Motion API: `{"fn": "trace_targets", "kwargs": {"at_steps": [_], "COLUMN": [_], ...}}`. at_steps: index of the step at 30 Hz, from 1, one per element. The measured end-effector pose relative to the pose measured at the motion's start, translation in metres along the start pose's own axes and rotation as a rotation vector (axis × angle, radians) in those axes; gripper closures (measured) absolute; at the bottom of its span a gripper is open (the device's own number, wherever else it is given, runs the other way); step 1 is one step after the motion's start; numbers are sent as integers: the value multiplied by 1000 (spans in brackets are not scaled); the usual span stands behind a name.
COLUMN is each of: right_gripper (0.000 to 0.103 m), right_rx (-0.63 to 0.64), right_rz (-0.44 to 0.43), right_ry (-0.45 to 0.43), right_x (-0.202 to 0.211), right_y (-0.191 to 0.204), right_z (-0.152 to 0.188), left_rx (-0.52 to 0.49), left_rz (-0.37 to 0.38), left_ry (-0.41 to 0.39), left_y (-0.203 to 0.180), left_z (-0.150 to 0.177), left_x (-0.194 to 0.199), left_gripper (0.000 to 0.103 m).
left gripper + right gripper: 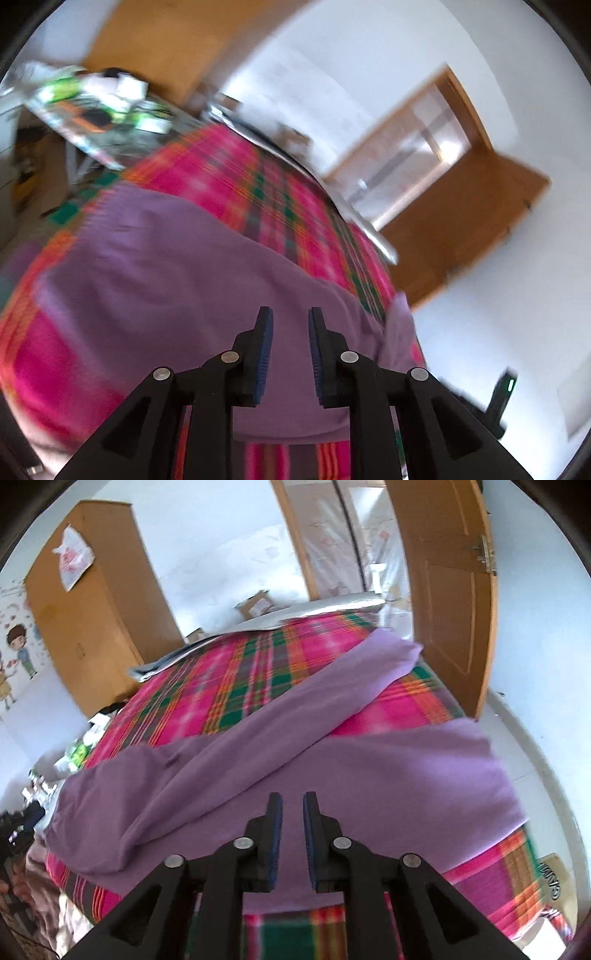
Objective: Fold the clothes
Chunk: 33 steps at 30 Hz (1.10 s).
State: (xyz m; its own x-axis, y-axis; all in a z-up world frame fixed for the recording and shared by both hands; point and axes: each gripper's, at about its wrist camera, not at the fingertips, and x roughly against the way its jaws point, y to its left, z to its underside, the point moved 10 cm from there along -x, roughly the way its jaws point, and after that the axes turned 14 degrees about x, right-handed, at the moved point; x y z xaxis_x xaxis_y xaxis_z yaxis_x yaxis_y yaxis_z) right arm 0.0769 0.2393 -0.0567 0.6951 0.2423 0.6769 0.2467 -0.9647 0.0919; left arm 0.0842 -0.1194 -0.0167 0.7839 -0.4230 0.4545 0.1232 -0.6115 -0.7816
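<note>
Not much readable text here. There's a cardboard box (554,880) off the bed's near right corner with dark lettering, too blurred and cut off to make out. The white plastic bag (74,555) hanging on the wooden wardrobe (92,620) has red print I can't read either.

The purple garment (369,775) is spread flat on the pink-and-green plaid bedspread (229,686), plain fabric with no logo, and one long sleeve (332,698) lies diagonally across it toward the bed's far right corner by the open door (450,590).

Left gripper (290,321) and right gripper (292,805) both hover over the garment's near edge, jaws a little apart, pinching nothing.
</note>
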Motion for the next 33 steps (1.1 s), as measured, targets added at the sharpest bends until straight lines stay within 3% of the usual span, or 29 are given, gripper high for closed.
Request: {"fn": "trace_targets", "kwargs": {"at_steps": [3, 6, 10, 20, 22, 33], "right_gripper": [79, 78, 78, 69, 66, 66], "right_rx": [-12, -7, -5, 29, 40, 50], "right_rz": [15, 18, 7, -34, -10, 102], "right_ry": [14, 37, 72, 130, 152, 286], "right_x": [-10, -29, -61, -119, -133, -195], "right_y": [-10, -12, -11, 3, 2, -6], "right_z": [-15, -27, -42, -81, -88, -104], "left_rx": [-84, -178, -251, -283, -290, -284], "left_rz": [31, 67, 109, 113, 113, 109], "left_ry": [122, 243, 341, 477, 503, 559], "left_y": [-26, -49, -69, -70, -71, -68], "left_z": [23, 49, 74, 108, 115, 124], "left_x": [-35, -63, -85, -111, -114, -125], "left_gripper": [84, 80, 80, 79, 74, 74]}}
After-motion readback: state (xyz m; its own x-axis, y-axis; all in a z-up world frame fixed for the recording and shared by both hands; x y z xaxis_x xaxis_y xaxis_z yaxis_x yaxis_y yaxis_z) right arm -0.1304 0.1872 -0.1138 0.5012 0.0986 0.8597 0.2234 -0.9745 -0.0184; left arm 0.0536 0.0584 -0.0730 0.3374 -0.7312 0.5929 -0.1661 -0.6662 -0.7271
